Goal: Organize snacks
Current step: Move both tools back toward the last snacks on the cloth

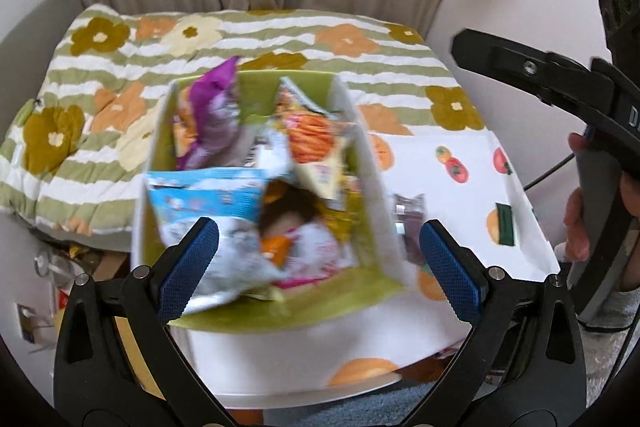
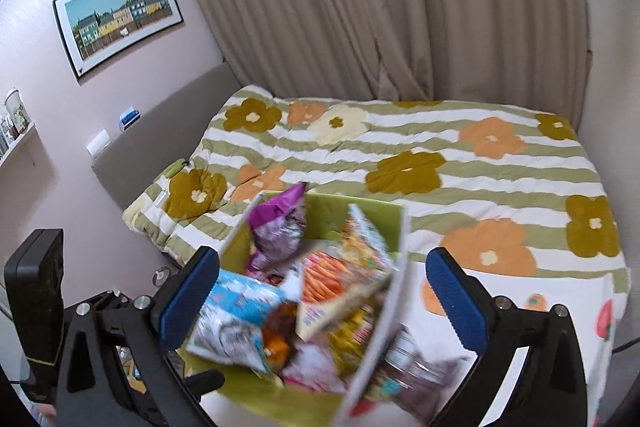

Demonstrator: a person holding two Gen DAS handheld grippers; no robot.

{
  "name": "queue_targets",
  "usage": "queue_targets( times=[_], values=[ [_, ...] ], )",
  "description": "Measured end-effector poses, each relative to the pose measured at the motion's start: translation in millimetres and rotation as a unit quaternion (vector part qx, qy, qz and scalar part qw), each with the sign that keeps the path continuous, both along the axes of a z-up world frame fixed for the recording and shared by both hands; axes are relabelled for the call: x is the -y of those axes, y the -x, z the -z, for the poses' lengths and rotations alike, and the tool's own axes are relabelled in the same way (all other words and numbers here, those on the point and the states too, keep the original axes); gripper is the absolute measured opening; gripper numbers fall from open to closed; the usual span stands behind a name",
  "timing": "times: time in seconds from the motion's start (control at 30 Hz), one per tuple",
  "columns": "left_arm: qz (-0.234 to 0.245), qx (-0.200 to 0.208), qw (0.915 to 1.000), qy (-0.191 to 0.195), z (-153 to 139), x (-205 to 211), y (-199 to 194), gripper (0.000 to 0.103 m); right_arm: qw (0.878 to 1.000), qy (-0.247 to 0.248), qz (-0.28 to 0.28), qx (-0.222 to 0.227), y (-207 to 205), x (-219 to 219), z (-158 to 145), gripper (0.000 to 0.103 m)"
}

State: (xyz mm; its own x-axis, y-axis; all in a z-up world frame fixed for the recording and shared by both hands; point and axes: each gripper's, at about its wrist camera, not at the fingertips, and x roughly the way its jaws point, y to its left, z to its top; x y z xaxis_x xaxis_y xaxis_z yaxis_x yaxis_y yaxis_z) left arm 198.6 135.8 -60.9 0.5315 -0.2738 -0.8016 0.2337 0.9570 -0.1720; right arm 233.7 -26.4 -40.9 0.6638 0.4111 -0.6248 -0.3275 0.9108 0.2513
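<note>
Left wrist view: the left gripper (image 1: pixel 318 263) is hovering over a green-lined box (image 1: pixel 352 293) with its blue-padded fingers spread wide apart, gripping nothing. The box is sitting on a white, fruit-printed cloth (image 1: pixel 460 195) at the foot of a bed with a flowered, green-striped quilt (image 1: pixel 280 35). Snack packets are crowding the box — a purple bag (image 1: pixel 216 119) is standing at the back, an orange-and-yellow bag (image 1: pixel 316 143) is leaning beside it, and a blue-and-white bag (image 1: pixel 208 203) is lying in front. A small dark packet (image 1: pixel 408 223) is lying on the cloth just outside the box's right wall. In the right wrist view, the right gripper (image 2: pixel 324 299) is likewise hanging above the box with fingers apart and empty. A person's hand (image 1: pixel 580 211) is holding its handle. Both views are blurring — packet lettering cannot be read.
</note>
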Motion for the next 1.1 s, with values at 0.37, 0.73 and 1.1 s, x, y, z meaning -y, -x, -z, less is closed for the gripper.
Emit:
queue_targets(
  times=[0.37, 0.73, 1.1],
  values=[
    [0.01, -0.01, 0.9999, -0.004, 17.0, 115.6, 51.1, 0.1, 0.998, 0.032, 0.045, -0.01, 76.7, 126.7, 12.5, 0.103],
    [0.037, -0.101, 0.9932, -0.044, 103.9, 187.9, 47.0, 0.1, 0.991, 0.019, 0.119, -0.065, 111.5, 208.9, 68.9, 0.103],
    [-0.095, -0.158, 0.9829, 0.008, 177.8, 193.2, -21.2, 0.1, 0.972, 0.048, 0.18, -0.145, 103.7, 240.6, 154.7, 0.103]
  ],
)
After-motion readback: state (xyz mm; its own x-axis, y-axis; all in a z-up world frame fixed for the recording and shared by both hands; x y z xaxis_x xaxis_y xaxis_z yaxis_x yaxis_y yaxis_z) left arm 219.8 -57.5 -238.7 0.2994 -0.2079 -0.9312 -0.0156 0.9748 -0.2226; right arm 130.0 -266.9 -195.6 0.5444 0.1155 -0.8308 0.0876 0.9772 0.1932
